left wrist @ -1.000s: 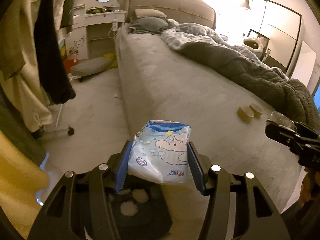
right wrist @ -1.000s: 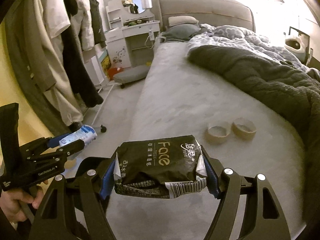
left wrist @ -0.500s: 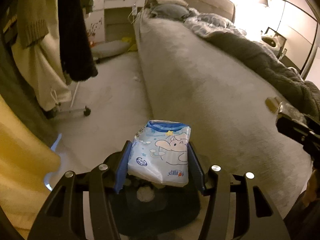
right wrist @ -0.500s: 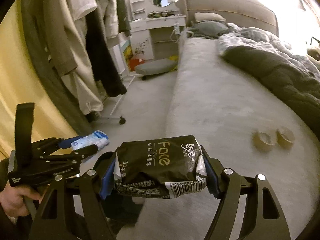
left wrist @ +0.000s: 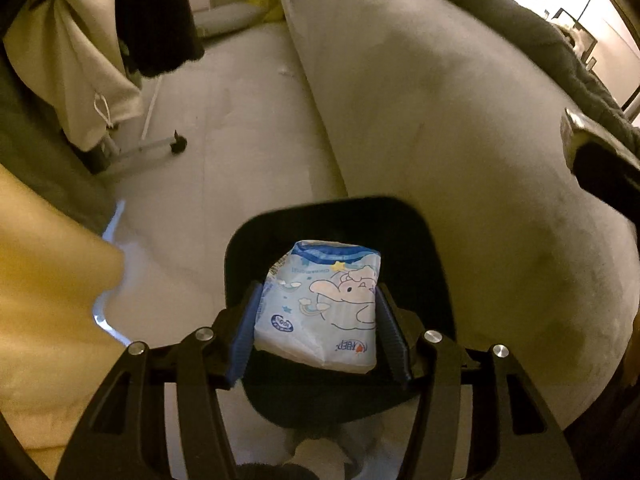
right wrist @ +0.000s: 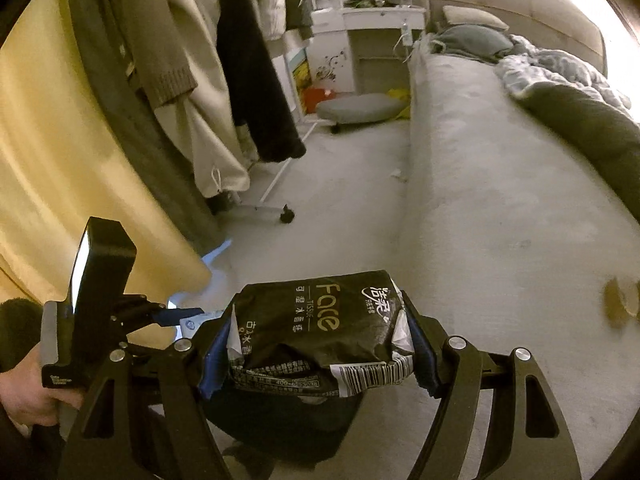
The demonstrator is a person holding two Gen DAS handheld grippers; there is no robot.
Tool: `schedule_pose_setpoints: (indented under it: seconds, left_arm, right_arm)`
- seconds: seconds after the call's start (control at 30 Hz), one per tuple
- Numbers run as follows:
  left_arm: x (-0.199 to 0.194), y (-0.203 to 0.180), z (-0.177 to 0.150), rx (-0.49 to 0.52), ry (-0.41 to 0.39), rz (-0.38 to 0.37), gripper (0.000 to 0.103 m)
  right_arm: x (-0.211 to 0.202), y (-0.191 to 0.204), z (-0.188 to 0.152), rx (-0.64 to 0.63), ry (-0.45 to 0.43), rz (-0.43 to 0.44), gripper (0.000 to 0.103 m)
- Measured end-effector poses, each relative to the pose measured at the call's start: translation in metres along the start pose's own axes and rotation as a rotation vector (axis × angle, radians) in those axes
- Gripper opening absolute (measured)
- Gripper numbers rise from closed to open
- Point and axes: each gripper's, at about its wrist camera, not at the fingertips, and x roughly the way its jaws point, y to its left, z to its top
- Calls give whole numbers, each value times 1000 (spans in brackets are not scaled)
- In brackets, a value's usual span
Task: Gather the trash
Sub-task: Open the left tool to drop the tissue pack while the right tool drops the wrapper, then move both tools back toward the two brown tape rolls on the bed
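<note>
Beside the grey bed [left wrist: 460, 128], both hand-held grippers are swinging away from the mattress and tipping down toward a black bin [left wrist: 436, 264] on the pale floor [left wrist: 240, 128], a bin that was barely in view a second ago. Now the left gripper [left wrist: 318, 330] is hanging right over the bin's open mouth, its blue pads gripping a small blue-and-white tissue pack [left wrist: 320, 308] printed with a cartoon elephant. Its jaws have just been opening slightly, though the pack is still sitting between the pads and has not dropped. Just to its right, the right gripper [right wrist: 316, 344] is clamping a crumpled black Face tissue pack [right wrist: 316, 320], with the bin's dark rim [right wrist: 280, 424] showing directly below it. A hand [right wrist: 28, 396] is gripping the left tool at the lower left of that view. Two rolls of tape [right wrist: 620, 300] are lying on the mattress, well apart from the grippers. Judging by this, the drop into the bin is about to begin, left pack first.
</note>
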Motion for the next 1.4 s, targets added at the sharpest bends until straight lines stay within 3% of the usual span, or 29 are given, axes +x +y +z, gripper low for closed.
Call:
schedule_pose_setpoints:
  seconds: [0.23, 0.53, 0.83, 1.1, 1.27, 1.4]
  left_arm:
    - [-1, 11, -7, -11, 29, -22, 77]
    - [-21, 28, -9, -34, -36, -27, 83]
    - [-59, 40, -8, -42, -234, 43, 84]
    - [-91, 42, 2, -53, -417, 57, 88]
    - [-117, 40, 13, -68, -534, 57, 96]
    - [-136, 40, 21, -93, -590, 36, 99]
  right_arm:
    - [21, 2, 1, 8, 43, 21, 74]
    - [47, 12, -3, -32, 112, 15, 74]
    - [79, 33, -19, -89, 216, -2, 74]
    - [97, 39, -30, -113, 286, -7, 75]
    - [97, 38, -29, -99, 295, -24, 91]
    - [92, 35, -31, -91, 294, -17, 93]
